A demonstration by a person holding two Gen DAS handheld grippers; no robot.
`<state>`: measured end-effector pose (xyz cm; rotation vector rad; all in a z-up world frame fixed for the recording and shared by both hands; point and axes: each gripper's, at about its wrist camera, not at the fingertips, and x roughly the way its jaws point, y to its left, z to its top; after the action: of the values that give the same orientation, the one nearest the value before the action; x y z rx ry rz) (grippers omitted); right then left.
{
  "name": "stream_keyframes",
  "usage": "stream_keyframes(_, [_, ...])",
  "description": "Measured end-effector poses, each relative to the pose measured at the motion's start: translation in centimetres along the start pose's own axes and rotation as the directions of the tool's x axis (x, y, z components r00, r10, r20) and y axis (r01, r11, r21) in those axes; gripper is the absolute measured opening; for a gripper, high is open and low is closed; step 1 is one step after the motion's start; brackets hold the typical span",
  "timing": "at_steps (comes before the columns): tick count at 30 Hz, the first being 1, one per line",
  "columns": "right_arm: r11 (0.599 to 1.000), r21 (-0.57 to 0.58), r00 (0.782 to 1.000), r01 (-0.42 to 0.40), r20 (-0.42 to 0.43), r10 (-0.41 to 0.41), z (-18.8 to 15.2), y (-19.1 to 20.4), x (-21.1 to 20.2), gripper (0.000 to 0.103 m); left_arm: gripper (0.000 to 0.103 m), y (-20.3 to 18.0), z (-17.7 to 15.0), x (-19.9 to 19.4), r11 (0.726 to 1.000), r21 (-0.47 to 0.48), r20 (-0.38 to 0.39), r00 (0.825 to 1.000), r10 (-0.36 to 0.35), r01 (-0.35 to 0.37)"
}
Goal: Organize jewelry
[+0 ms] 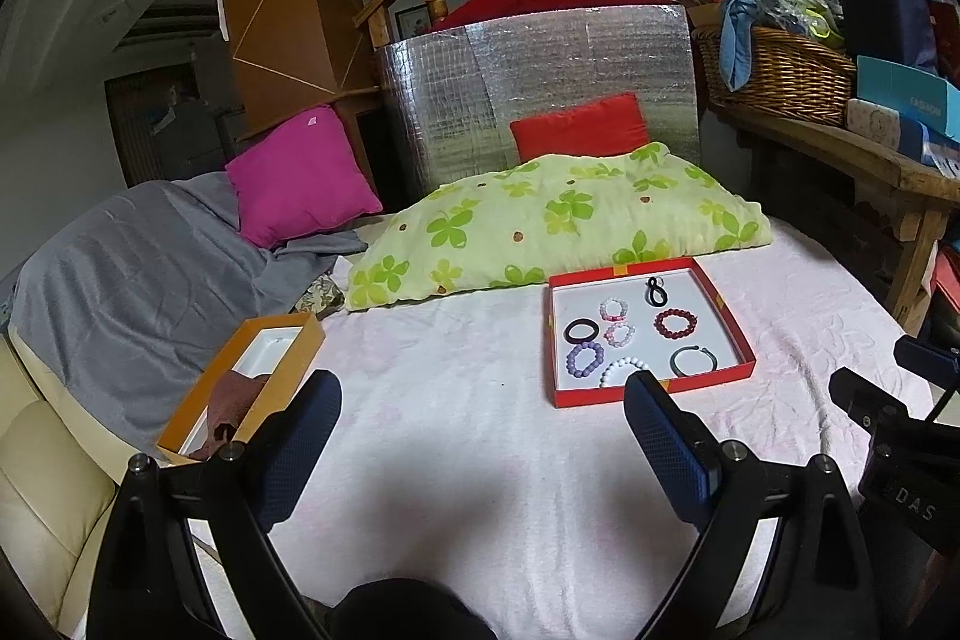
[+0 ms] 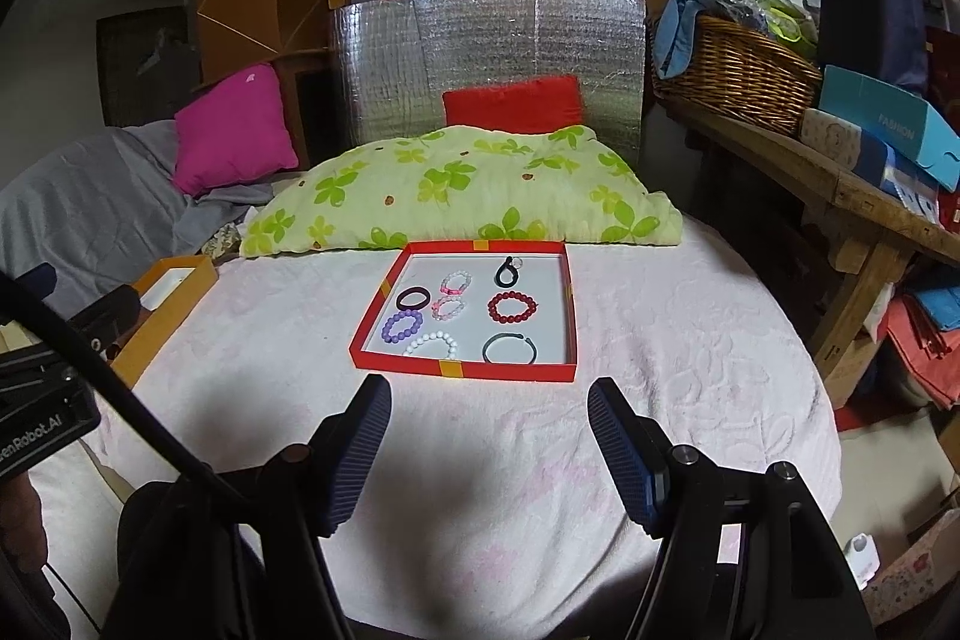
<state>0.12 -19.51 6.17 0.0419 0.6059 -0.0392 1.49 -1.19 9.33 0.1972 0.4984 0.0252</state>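
Ahead of both empty, spread grippers, red tray (image 2: pixel 468 371) of bracelets (image 2: pixel 512 306), orange box (image 1: pixel 180 418) left

One red tray (image 2: pixel 462 370) holds eight pieces of jewelry: five beaded bracelets, namely one purple (image 2: pixel 402 327), one white (image 2: pixel 429 343), one dark red (image 2: pixel 512 306) and two pink (image 2: pixel 456 282), plus two plain dark rings (image 2: pixel 413 297) and one teal open bangle (image 2: pixel 509 348). One orange box (image 1: pixel 240 388) lies apart. Three pillows lie behind: one magenta (image 1: pixel 300 175), one red (image 1: pixel 579 127), one green-patterned (image 1: pixel 558 220).
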Motion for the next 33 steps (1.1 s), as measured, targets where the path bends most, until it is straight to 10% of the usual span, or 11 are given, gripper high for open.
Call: stream_keyframes(33, [1.000,-0.004,1.000,0.015,0.004,-0.015,1.8,-0.7,2.8,0.072,0.095,0.9,0.7,1.9,0.999,-0.039,0.028,0.999,-0.032,0.033])
